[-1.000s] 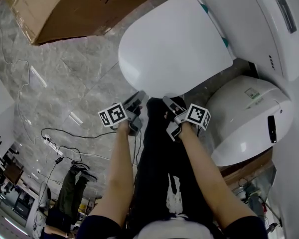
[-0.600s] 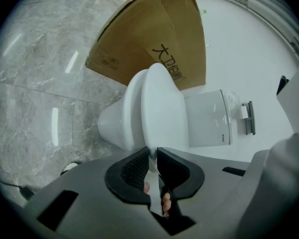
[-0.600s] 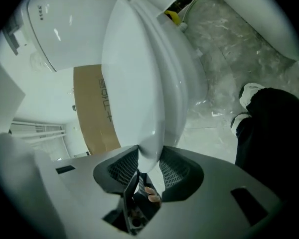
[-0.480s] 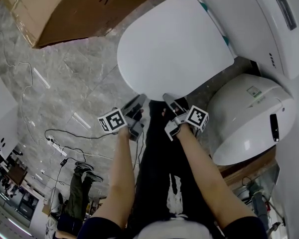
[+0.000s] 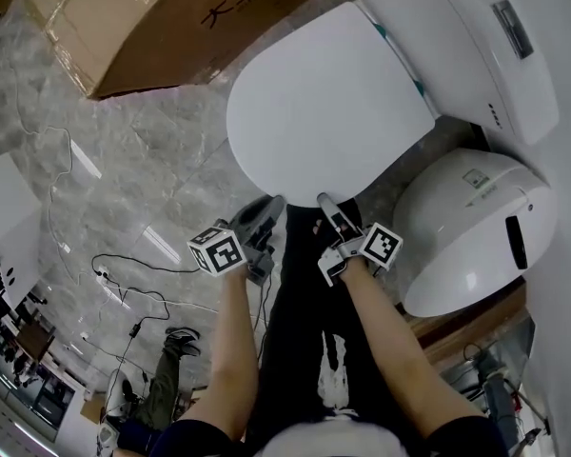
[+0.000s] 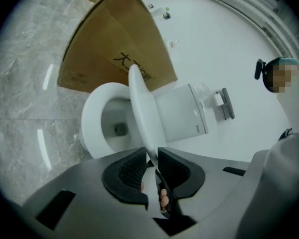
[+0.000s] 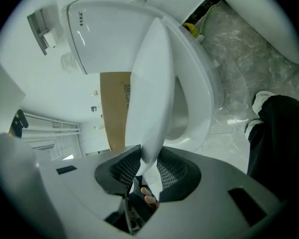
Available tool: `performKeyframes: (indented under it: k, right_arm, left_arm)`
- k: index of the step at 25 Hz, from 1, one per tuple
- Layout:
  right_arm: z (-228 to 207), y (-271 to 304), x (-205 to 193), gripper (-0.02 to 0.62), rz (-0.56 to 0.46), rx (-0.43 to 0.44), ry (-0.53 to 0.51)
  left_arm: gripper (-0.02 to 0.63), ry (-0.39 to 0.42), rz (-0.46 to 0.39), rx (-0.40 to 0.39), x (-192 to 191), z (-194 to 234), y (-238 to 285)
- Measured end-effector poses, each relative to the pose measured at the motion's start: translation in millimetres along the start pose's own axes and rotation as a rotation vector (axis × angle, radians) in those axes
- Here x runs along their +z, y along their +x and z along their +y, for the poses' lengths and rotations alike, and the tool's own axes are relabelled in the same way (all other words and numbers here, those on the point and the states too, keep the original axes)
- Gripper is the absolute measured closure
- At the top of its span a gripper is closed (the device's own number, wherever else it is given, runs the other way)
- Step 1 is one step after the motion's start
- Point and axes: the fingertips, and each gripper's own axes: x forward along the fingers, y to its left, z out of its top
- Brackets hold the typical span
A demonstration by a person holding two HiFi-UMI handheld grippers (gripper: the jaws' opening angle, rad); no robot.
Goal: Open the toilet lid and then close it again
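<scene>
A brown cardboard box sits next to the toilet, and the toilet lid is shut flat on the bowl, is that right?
Not quite: the toilet lid is partly raised, not shut flat. The left gripper view shows it tilted up with the open bowl beneath it. The brown cardboard box does sit next to the toilet.

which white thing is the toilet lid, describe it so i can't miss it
Find the cardboard box on the marble floor; the toilet's rear body stands beside it. The lid is the flat white oval hinged at that body, unlike the domed white unit nearby with a dark slot.
</scene>
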Motion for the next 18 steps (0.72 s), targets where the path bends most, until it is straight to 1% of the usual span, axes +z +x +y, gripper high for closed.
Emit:
performKeyframes:
  k: [2,4,5,8,10,11,13,15,18]
  right_arm:
    - [9,-5,2,0.497,-0.01,0.006,0.003]
    - [20,-10,5,0.497,-0.02,0.018,0.011]
    - [26,-12,6,0.497,-0.025,0.024,0.014]
    - [41,-20,9,0.495,-0.033,0.027,0.019]
    - [50,-25,12,0.492,-0.034,0.021,0.019]
    - [54,-26,14,0.491,-0.036,0.021,0.021]
    - [64,-30,17,0.488,-0.047,0.025,0.033]
    - [73,-36,22,0.485,-0.061,0.026,0.04]
    - [85,-41,27,0.482,-0.067,0.024,0.041]
  left_arm:
    - [0.535,0.053,0.012,0.004,3,-13,-1]
    - [0.471,0.075,0.022,0.004,5,-24,-2]
    - [0.46,0.086,0.028,0.009,6,-29,-4]
    - [0.451,0.153,0.041,0.048,10,-46,-11]
    - [0.449,0.231,0.049,0.089,15,-59,-14]
    - [0.449,0.285,0.054,0.121,18,-65,-16]
    - [0.453,0.422,0.062,0.203,24,-76,-18]
    - [0.475,0.589,0.083,0.275,29,-87,-18]
    - [0.507,0.86,0.111,0.345,33,-106,-14]
